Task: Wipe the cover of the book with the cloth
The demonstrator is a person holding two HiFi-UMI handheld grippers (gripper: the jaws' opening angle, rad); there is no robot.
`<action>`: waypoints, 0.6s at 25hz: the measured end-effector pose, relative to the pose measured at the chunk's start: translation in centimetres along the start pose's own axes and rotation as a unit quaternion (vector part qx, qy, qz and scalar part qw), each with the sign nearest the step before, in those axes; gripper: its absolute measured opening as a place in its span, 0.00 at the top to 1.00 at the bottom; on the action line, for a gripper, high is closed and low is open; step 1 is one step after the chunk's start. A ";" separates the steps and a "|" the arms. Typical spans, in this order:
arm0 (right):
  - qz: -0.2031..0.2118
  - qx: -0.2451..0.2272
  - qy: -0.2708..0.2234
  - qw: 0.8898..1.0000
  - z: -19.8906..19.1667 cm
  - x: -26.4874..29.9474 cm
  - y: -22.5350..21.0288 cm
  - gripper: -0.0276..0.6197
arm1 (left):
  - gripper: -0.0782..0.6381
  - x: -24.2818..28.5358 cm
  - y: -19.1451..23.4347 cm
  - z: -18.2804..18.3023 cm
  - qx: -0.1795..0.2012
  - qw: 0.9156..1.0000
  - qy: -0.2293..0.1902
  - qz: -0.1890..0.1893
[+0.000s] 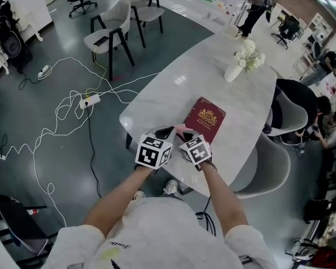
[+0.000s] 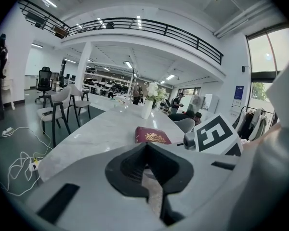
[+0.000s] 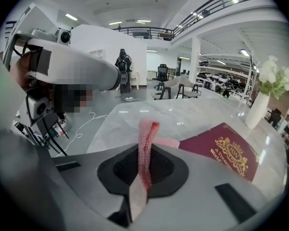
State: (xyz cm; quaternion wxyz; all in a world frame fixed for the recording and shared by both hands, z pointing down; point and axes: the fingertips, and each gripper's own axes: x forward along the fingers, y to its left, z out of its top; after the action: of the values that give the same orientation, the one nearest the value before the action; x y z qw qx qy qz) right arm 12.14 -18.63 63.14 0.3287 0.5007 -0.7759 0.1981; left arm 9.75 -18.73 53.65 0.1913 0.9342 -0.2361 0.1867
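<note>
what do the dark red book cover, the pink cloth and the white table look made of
Dark red book cover: smooth board or leatherette, hard to tell which, with a gilt stamped crest.
Pink cloth: soft woven or knitted fabric, ribbed texture visible.
White table: polished marble or marble-look laminate, grey veins, glossy reflections.

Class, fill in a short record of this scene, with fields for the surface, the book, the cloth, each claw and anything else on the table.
surface: white marble-look table
book: dark red book with a gold crest, closed, lying flat near the table's near edge
cloth: pink textured cloth, beside the book's near edge
right claw: shut on the cloth
left claw: shut, nothing in it
other: white vase of white flowers, farther along the table
</note>
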 end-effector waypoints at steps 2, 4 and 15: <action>-0.007 0.008 -0.003 1.000 -0.3 -0.4 -0.2 0.93 | 0.88 0.1 -0.2 -0.1 0.002 1.000 0.002 -0.006; -0.013 0.017 -0.004 1.000 -0.7 -0.8 -0.3 0.93 | 0.88 0.2 -0.5 -0.1 0.004 1.000 0.003 -0.012; -0.053 0.055 -0.002 0.997 -3.3 -3.2 -1.0 0.93 | 0.88 0.8 -3.1 -0.7 0.020 0.998 0.012 -0.052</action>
State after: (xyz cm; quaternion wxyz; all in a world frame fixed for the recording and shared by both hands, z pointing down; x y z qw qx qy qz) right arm 14.95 -14.88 63.15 0.3091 0.5587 -0.7369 0.2219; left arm 11.83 -16.18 53.79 0.1852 0.9466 -0.1806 0.1925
